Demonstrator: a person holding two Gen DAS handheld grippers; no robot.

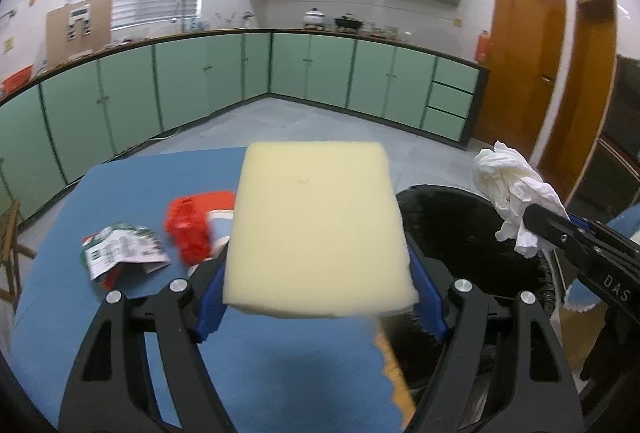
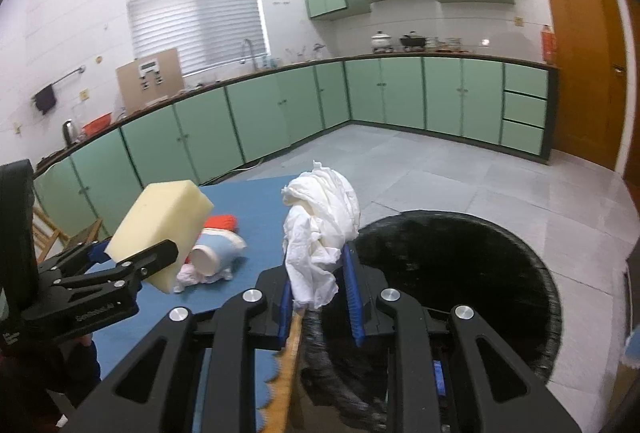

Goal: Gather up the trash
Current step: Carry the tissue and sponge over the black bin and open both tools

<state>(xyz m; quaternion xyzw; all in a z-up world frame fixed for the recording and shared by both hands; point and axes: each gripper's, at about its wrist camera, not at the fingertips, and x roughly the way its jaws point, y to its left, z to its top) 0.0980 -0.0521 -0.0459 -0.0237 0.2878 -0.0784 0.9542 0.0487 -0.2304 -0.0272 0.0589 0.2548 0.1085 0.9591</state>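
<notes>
Foam block (image 1: 316, 229): pale yellow, clamped across its near end by the left gripper (image 1: 316, 307), jaws closed onto its two sides. It's held up over the table (image 1: 120, 193) edge, beside the bin (image 2: 460, 273). Judgement: very light, soft and compressible. The bottom edge looks ragged near the right pad, so it probably tears or crumbles if squeezed hard. Side grip near one end is fine at this weight.

Tissue wad (image 2: 320, 229): white, crumpled, pinched between the right gripper (image 2: 318, 297) jaws, which are nearly closed on its lower part. It hangs roughly above the bin's near rim. Judgement: near weightless, limp, may cling to the ribbed pads when let go; loose flaps could snag.

Left on the blue table: a printed wrapper (image 1: 124, 249), crushed flat; a red crumpled piece (image 1: 190, 229); a white-and-blue cup (image 2: 218, 253) on its side with something pinkish-white under it. Judgement: wrapper is thin, best taken by a raised fold. Cup rim is the obvious hold.

Hard to read:
- Bin interior is all black, contents and depth not visible.
- Foam hides most of the cup in the left wrist view.
- Can't tell whether the red piece is touching the cup.
- Table's near edge is cut off behind both grippers.
</notes>
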